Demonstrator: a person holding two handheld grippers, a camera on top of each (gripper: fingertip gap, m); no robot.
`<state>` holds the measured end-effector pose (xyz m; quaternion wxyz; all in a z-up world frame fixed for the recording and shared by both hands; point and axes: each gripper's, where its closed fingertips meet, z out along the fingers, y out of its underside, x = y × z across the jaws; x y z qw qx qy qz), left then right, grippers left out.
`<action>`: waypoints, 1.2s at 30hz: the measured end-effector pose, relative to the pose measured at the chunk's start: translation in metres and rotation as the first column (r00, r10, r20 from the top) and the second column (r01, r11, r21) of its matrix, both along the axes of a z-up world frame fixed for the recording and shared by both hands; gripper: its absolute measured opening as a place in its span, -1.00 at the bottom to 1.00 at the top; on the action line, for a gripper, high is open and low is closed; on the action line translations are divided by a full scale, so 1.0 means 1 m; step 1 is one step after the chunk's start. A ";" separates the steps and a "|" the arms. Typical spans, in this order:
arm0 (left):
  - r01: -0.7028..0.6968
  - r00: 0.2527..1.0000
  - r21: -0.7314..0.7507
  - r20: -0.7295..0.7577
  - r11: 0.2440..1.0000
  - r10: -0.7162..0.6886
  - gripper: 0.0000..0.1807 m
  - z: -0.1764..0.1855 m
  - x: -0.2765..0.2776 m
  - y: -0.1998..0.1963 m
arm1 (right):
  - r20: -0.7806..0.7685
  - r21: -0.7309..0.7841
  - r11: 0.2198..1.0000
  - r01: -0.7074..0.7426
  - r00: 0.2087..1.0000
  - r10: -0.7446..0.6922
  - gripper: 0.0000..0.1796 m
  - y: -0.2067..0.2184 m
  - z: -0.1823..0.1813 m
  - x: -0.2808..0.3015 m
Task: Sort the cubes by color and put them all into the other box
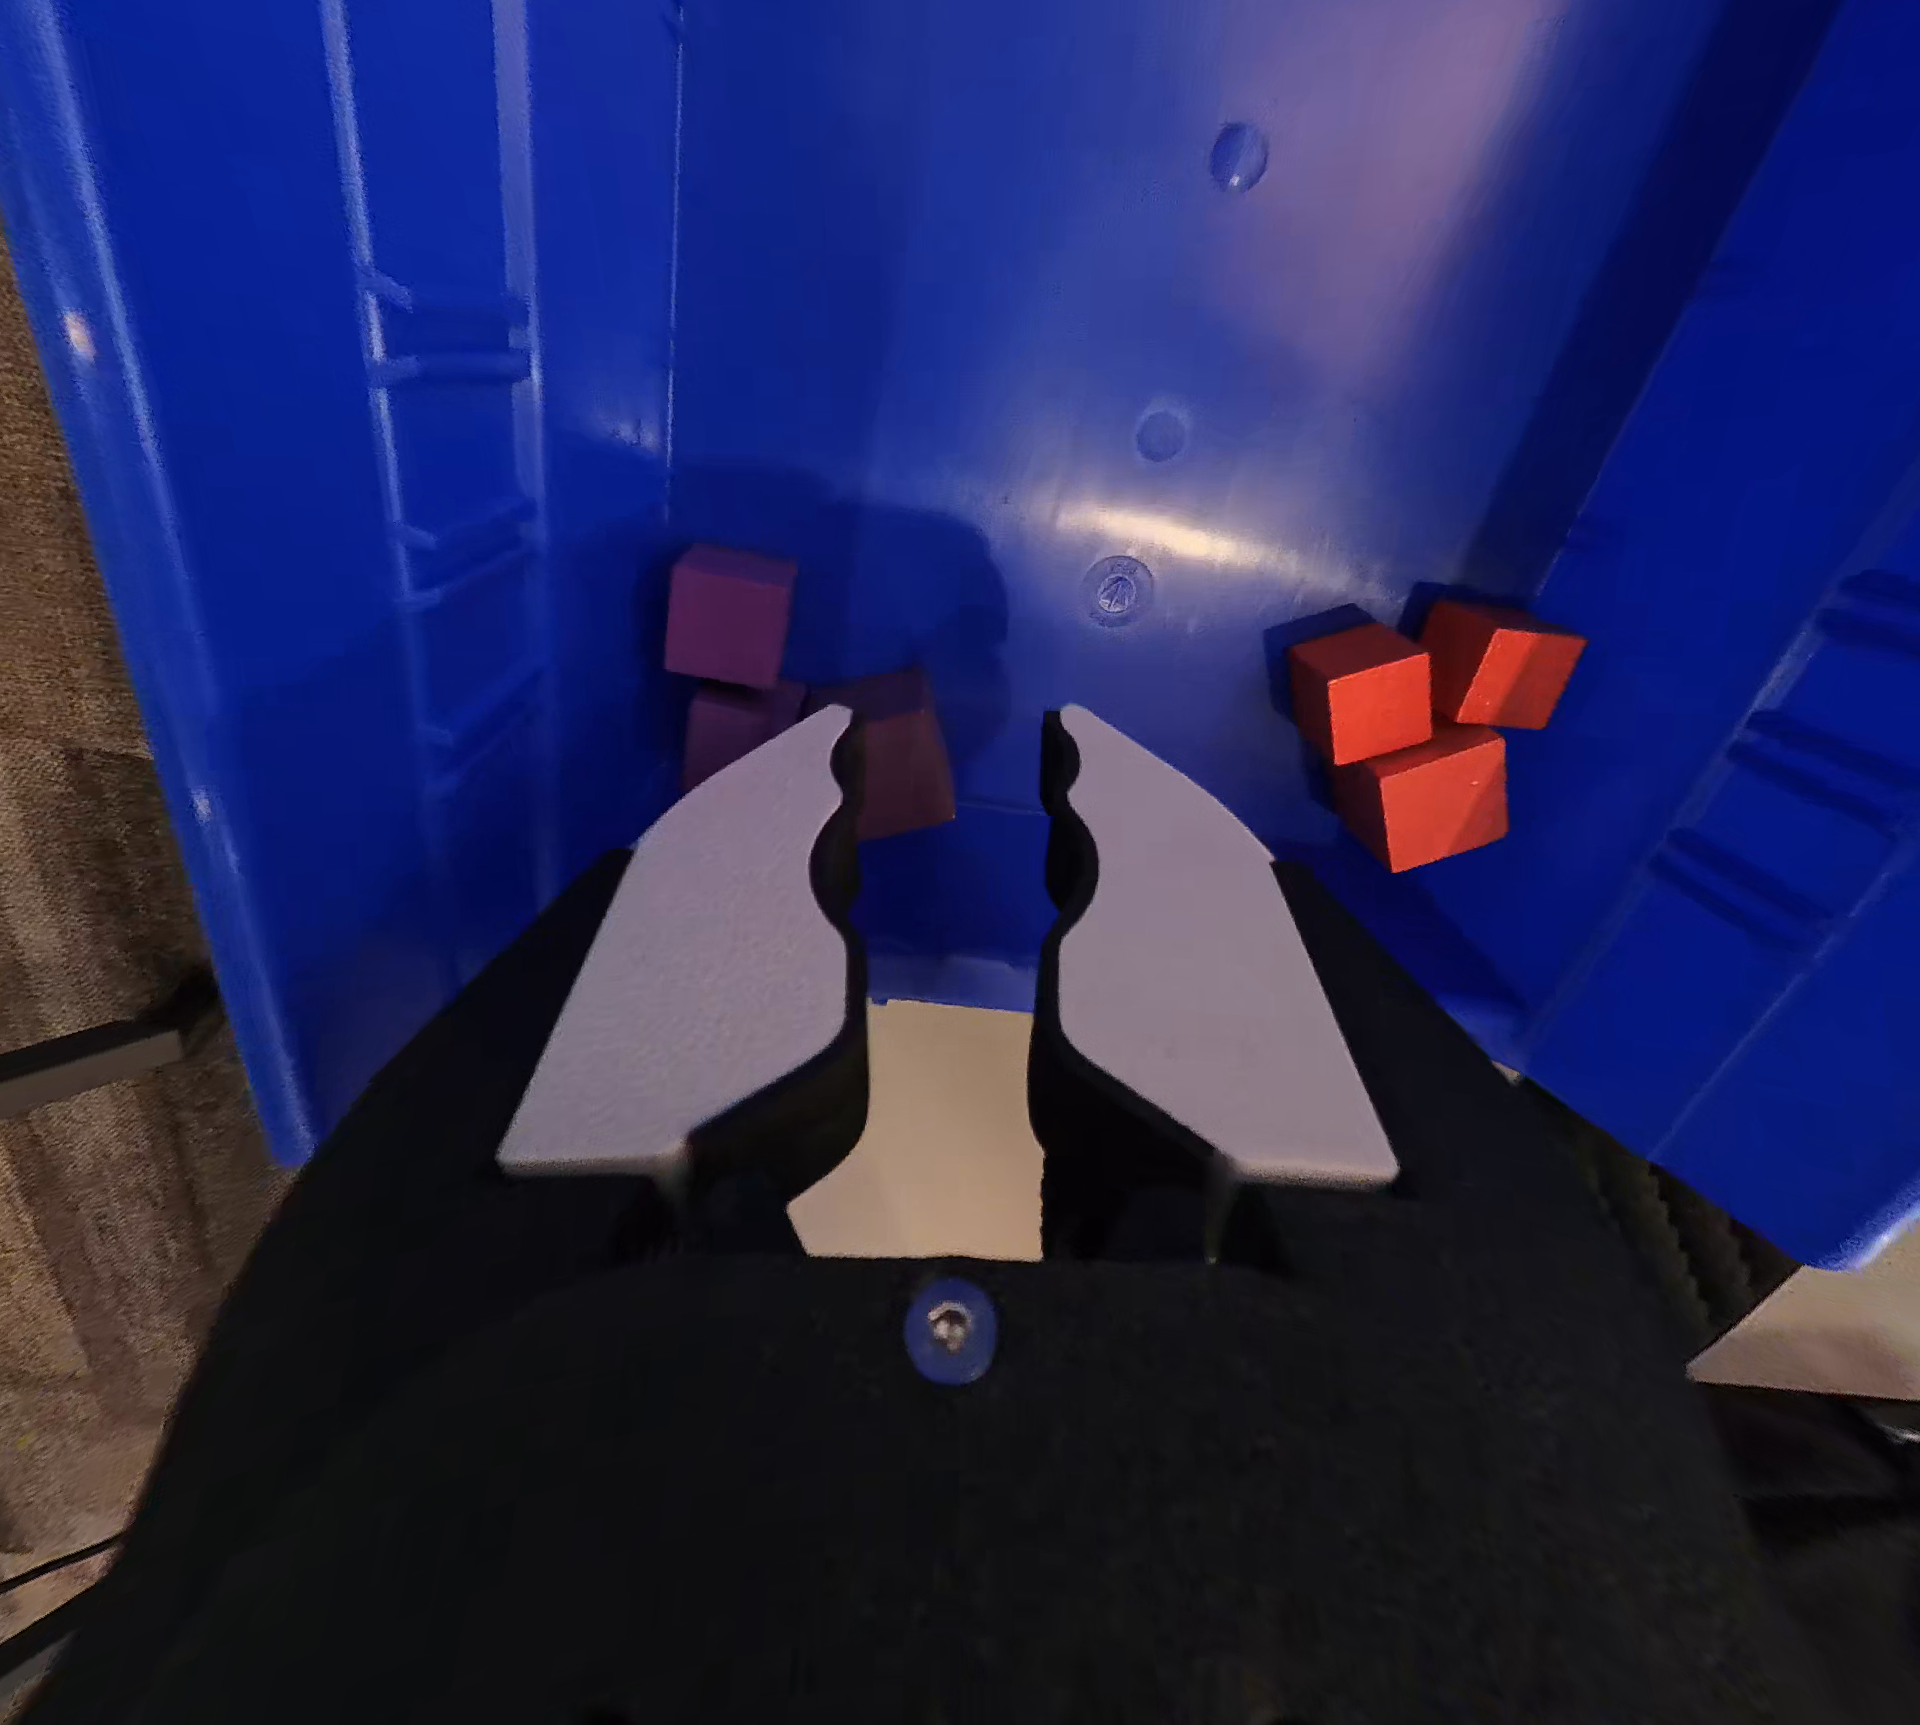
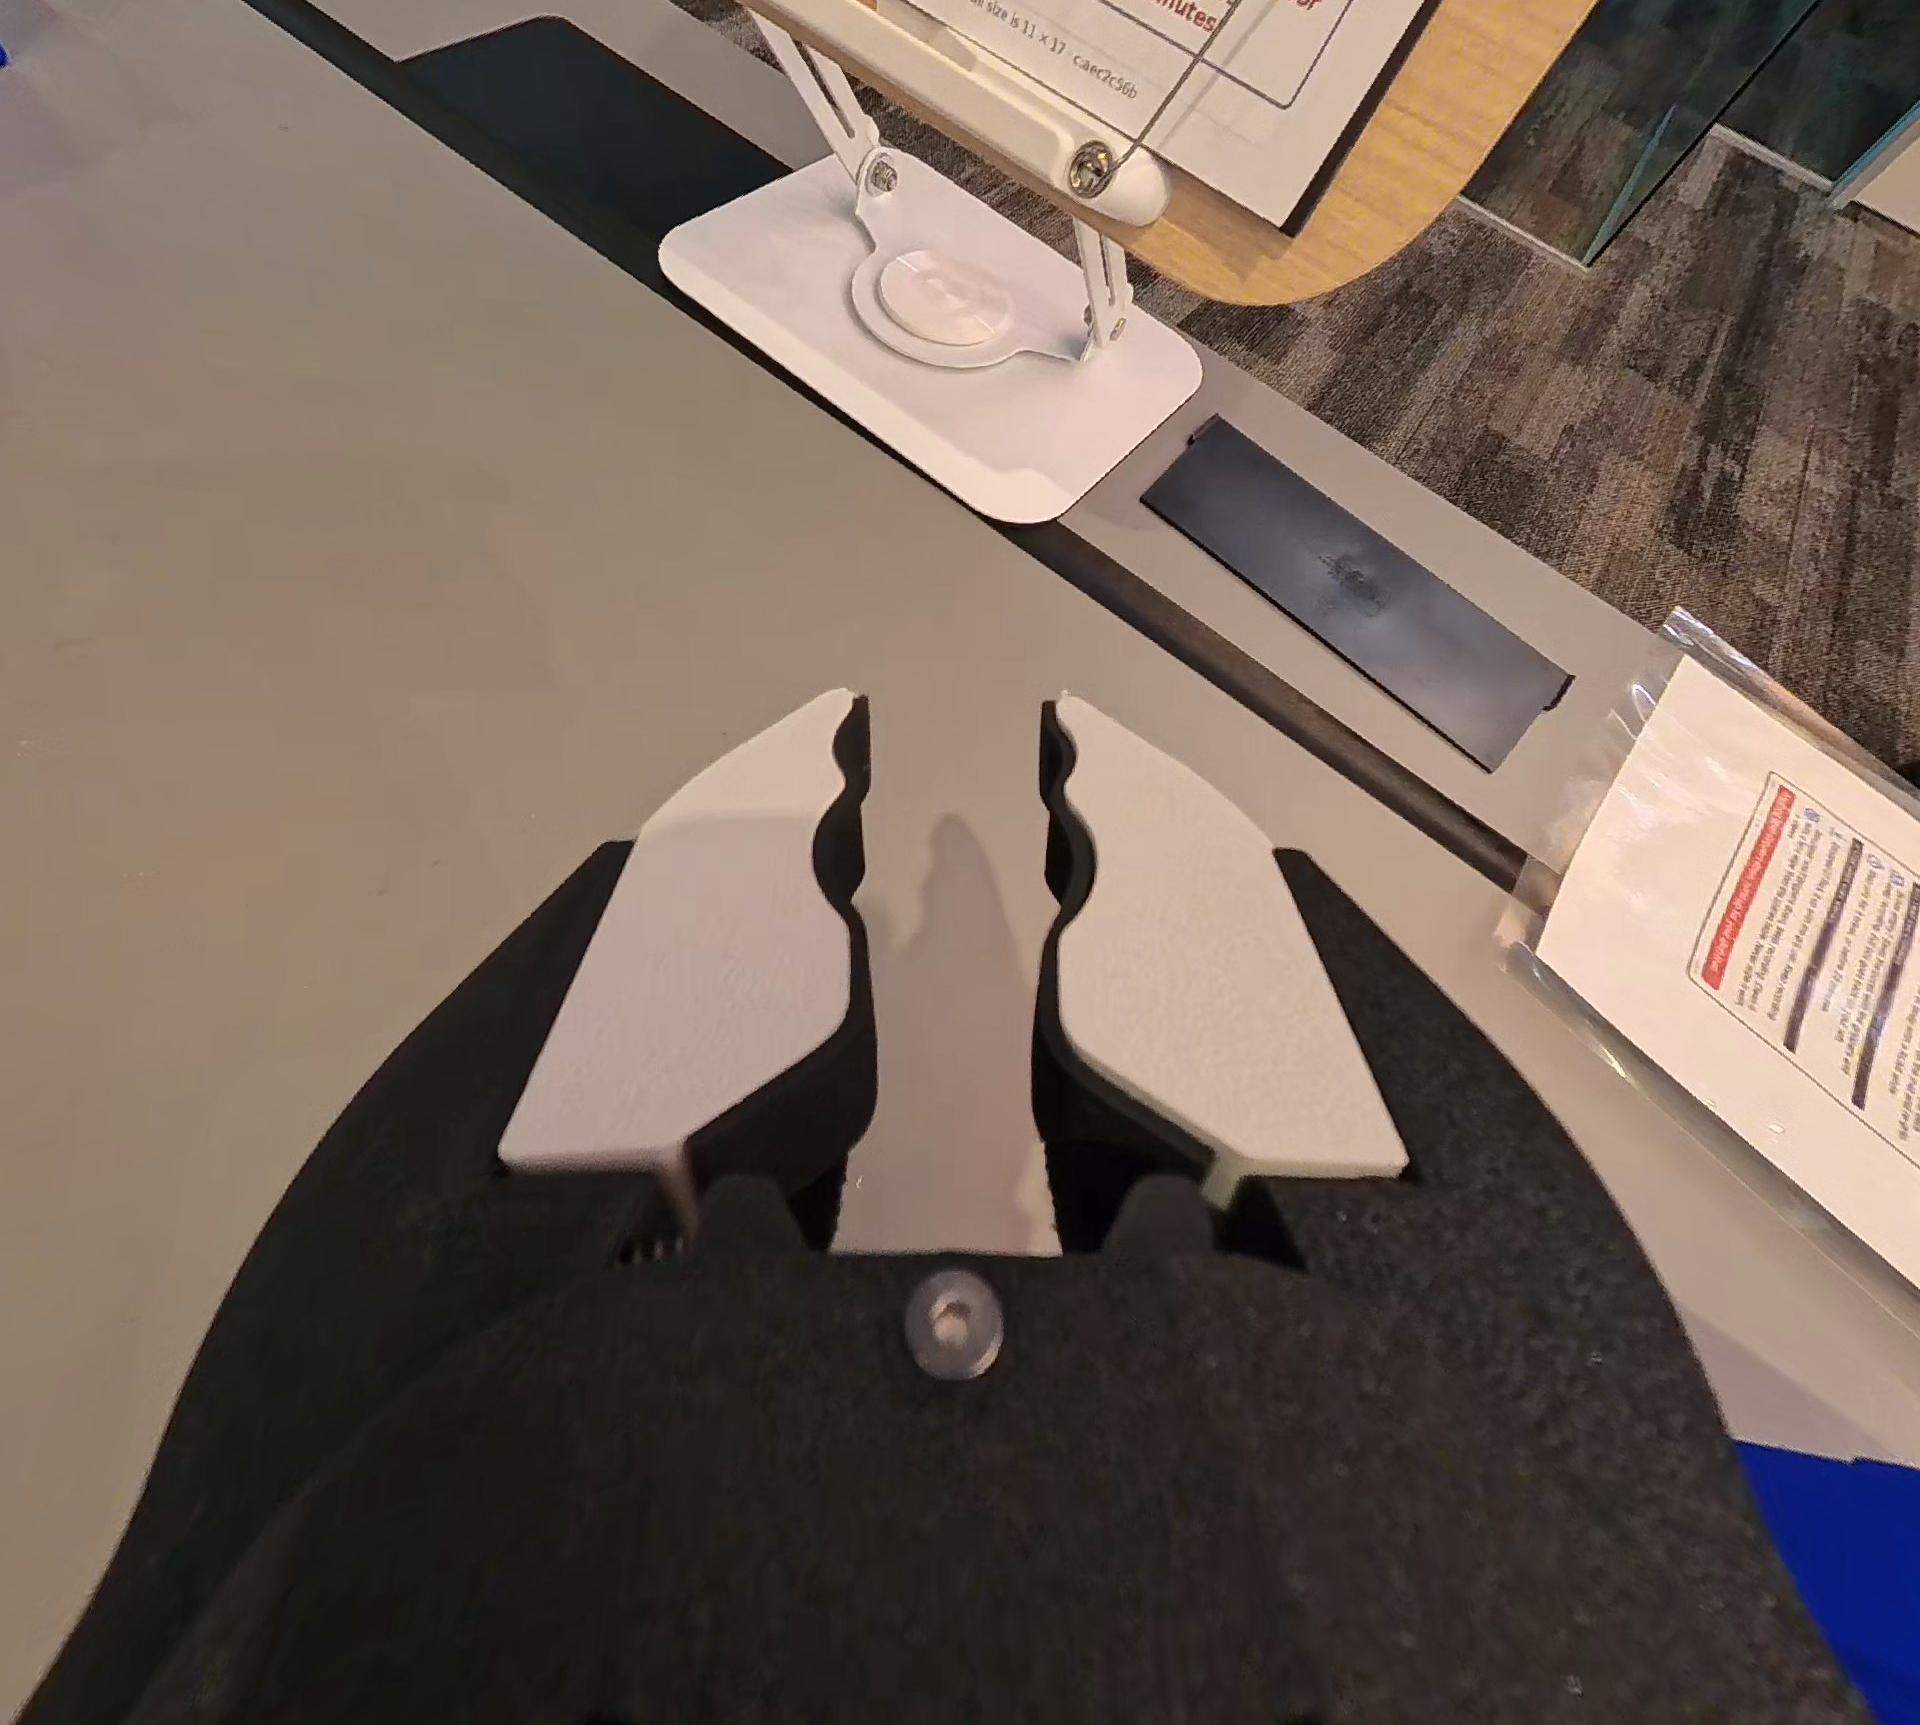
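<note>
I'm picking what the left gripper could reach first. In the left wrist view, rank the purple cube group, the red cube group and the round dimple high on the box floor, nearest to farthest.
From the left gripper:
1. Purple cubes, by its left fingertip, against the blue box wall.
2. Red cubes, off to the right.
3. Round dimple, far ahead, upper right.

cubes [image 1: 1403,730] in box [image 1: 1039,221], two groups apart

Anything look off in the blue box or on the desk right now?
Nothing stands out. In the blue box, purple cubes sit at the left wall and red cubes at the right, kept apart. Both grippers, left and right, are open and empty.
</note>
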<state>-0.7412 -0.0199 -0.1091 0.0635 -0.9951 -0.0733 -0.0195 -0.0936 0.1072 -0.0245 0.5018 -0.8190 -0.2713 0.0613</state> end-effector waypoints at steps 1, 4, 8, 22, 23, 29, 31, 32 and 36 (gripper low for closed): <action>0.001 1.000 -0.009 -0.008 1.000 -0.001 -0.64 0.000 -0.001 -0.001 | 0.002 -0.003 1.000 -0.001 1.000 0.001 -0.66 0.000 -0.001 0.000; 0.007 0.999 -0.049 -0.032 0.999 -0.009 -0.64 -0.001 -0.006 -0.009 | 0.010 -0.010 1.000 -0.002 1.000 0.002 -0.66 0.000 -0.003 0.000; 0.022 0.999 -0.093 -0.041 0.995 -0.026 -0.64 -0.006 -0.005 -0.016 | 0.013 -0.021 1.000 -0.008 1.000 0.008 -0.66 0.000 -0.005 -0.001; 0.087 0.993 -0.119 -0.071 0.989 -0.096 -0.66 -0.007 0.012 -0.011 | 0.027 -0.021 1.000 -0.013 1.000 0.013 -0.66 -0.001 -0.003 0.000; 0.098 0.992 -0.117 -0.073 0.988 -0.107 -0.66 -0.007 0.013 -0.010 | 0.026 -0.019 1.000 -0.012 1.000 0.013 -0.66 -0.001 -0.003 0.000; 0.095 0.987 -0.105 -0.120 0.990 -0.108 -0.60 -0.004 0.006 -0.008 | 0.020 -0.027 1.000 -0.012 1.000 0.012 -0.66 -0.001 -0.004 0.002; 0.095 0.987 -0.126 -0.114 0.987 -0.110 -0.56 -0.007 0.006 -0.012 | 0.022 -0.034 0.999 -0.016 1.000 0.017 -0.66 -0.001 -0.005 0.001; 0.097 0.987 -0.136 -0.117 0.986 -0.114 -0.56 -0.009 0.006 -0.014 | 0.025 -0.038 0.999 -0.019 0.999 0.020 -0.66 -0.001 -0.006 0.000; 0.099 0.986 -0.160 -0.115 0.982 -0.118 -0.57 -0.019 0.008 -0.014 | 0.048 -0.050 0.999 -0.018 0.999 0.020 -0.66 -0.001 -0.010 -0.001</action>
